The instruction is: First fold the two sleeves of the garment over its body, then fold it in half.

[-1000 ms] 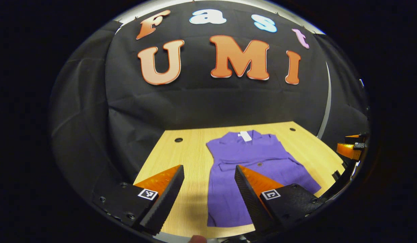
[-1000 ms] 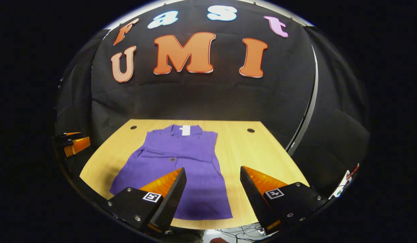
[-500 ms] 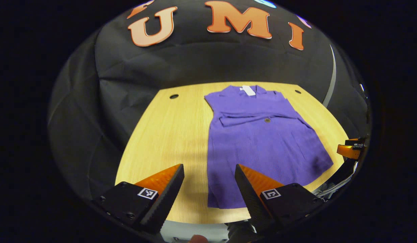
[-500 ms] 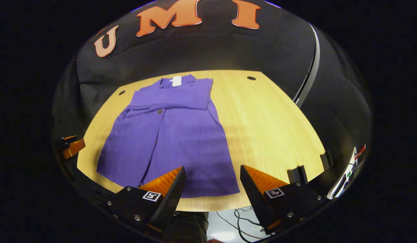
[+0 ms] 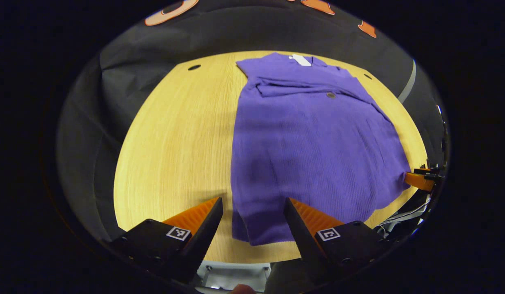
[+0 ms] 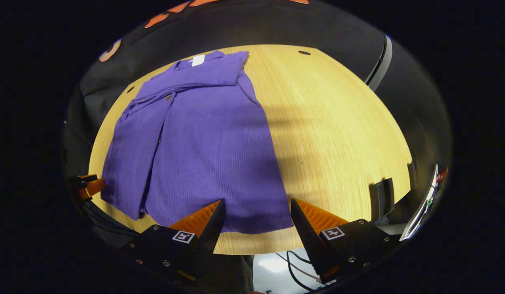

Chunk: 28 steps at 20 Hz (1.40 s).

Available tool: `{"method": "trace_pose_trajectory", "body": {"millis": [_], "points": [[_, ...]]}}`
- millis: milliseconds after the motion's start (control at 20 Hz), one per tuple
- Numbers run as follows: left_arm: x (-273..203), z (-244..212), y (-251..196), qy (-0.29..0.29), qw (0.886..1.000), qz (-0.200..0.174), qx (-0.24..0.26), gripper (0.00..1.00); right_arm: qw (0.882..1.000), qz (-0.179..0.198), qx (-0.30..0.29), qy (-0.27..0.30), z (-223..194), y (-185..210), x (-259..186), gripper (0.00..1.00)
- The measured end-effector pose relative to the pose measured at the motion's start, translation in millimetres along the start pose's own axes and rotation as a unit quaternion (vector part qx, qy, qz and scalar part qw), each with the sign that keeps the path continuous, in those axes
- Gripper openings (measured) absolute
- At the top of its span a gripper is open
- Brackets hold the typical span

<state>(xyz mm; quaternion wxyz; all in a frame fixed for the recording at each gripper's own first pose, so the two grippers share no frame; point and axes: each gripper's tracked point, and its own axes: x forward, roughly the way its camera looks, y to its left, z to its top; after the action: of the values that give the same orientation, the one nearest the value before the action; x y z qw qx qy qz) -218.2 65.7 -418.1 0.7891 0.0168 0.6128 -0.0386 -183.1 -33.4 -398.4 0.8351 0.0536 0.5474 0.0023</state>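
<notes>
A purple garment [image 5: 313,139] lies flat on the wooden table [image 5: 174,139], collar and white tag at the far end, both sleeves folded across its chest. In the left gripper view my left gripper [image 5: 252,208] is open, hovering over the hem's near left corner. The right gripper view shows the same garment [image 6: 207,143] with my right gripper [image 6: 256,210] open above the hem's near right corner. Neither gripper touches the fabric. The other gripper's tip [image 5: 419,179] peeks in at the right edge of the left gripper view, and at the left edge [image 6: 87,185] of the right gripper view.
The table's near edge [image 6: 252,245] runs just under both grippers, with cables [image 6: 293,265] on the floor below. Black clamps [image 6: 381,196] sit on the table's right edge. Small round holes [image 5: 194,67] mark the far corners. Bare wood [image 6: 338,134] lies right of the garment.
Both grippers have tipped downward and come lower and closer over the garment's near hem; the booth wall has slid out of the top of both views. Both stay open.
</notes>
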Motion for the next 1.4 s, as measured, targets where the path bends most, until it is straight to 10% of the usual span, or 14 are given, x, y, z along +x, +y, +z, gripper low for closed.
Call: {"method": "trace_pose_trajectory", "body": {"millis": [350,500,800,1400], "points": [[14.2,-13.7,-3.7,0.075,0.997,-0.008,-0.034,0.96,0.998,-0.009,-0.018,0.053,-4.1,2.4,6.3,0.92],[17.6,-13.1,-4.4,0.109,0.993,-0.005,-0.053,0.93,0.997,-0.006,-0.026,0.072,-6.5,11.3,7.2,0.66],[23.8,-4.4,-18.4,0.134,0.988,-0.032,-0.062,0.12,0.995,0.025,0.030,0.097,0.2,22.2,8.7,0.11],[-28.6,41.1,-36.4,0.092,0.990,-0.087,-0.065,0.02,0.995,0.079,0.029,0.061,58.1,33.6,-34.6,0.04]]}}
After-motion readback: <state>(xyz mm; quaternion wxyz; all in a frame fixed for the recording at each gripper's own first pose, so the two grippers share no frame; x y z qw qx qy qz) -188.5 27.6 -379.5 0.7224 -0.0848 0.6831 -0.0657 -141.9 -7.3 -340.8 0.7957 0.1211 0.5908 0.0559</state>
